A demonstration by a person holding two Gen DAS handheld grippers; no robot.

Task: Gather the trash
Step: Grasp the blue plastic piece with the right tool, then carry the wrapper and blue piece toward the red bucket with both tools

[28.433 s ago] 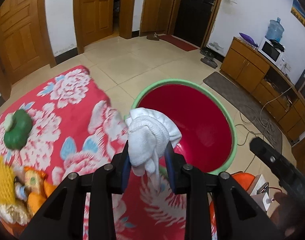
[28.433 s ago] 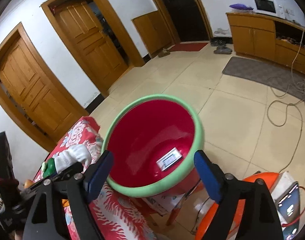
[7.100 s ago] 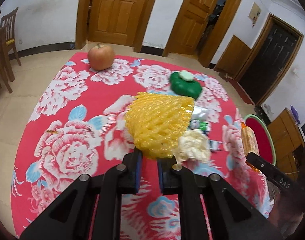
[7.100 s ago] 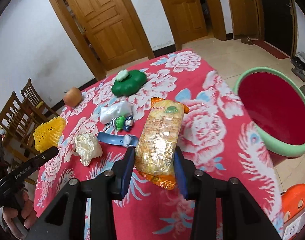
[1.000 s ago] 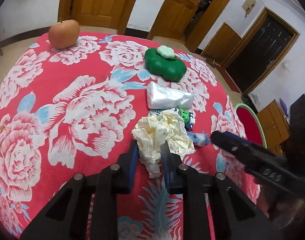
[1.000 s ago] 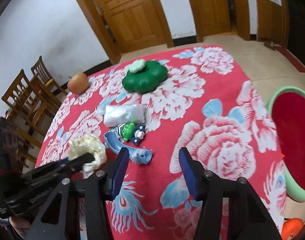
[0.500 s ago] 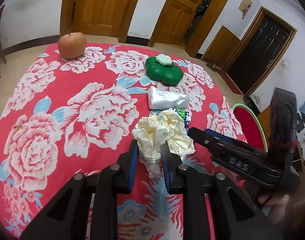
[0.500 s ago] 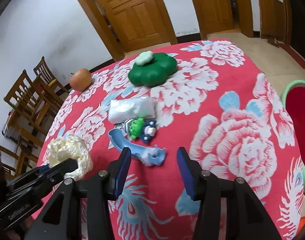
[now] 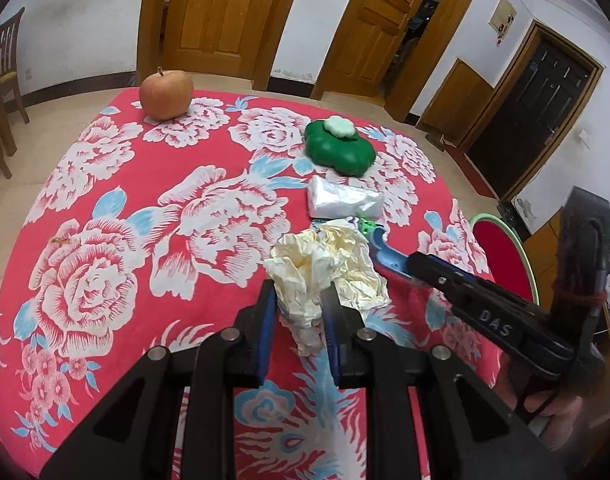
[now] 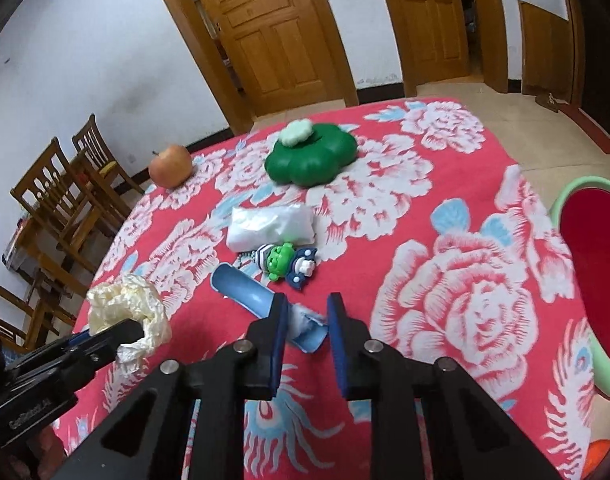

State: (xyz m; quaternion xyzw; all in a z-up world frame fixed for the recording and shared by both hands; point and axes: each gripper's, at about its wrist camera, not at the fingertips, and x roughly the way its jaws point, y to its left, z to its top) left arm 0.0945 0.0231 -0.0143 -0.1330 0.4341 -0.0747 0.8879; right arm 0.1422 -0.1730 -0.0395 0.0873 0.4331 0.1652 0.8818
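My left gripper (image 9: 297,298) is shut on a crumpled cream paper wad (image 9: 325,268) and holds it above the red flowered tablecloth (image 9: 145,216); the wad also shows in the right wrist view (image 10: 125,312). My right gripper (image 10: 305,312) is open, its jaws on either side of the torn end of a blue wrapper (image 10: 261,300) that lies on the cloth. The right gripper also shows in the left wrist view (image 9: 417,266), touching the blue wrapper (image 9: 387,254). The red trash bin with a green rim (image 10: 593,248) stands beyond the table's right edge.
On the cloth lie a white tissue pack (image 10: 271,226), a small green toy keychain (image 10: 289,262), a green flower-shaped box (image 10: 311,158) and an apple (image 10: 171,166). Wooden chairs (image 10: 65,196) stand to the left. Wooden doors line the far wall.
My right gripper has moved down and forward so its jaws now straddle the blue wrapper, and they have narrowed. My left gripper still holds the paper wad, slightly raised.
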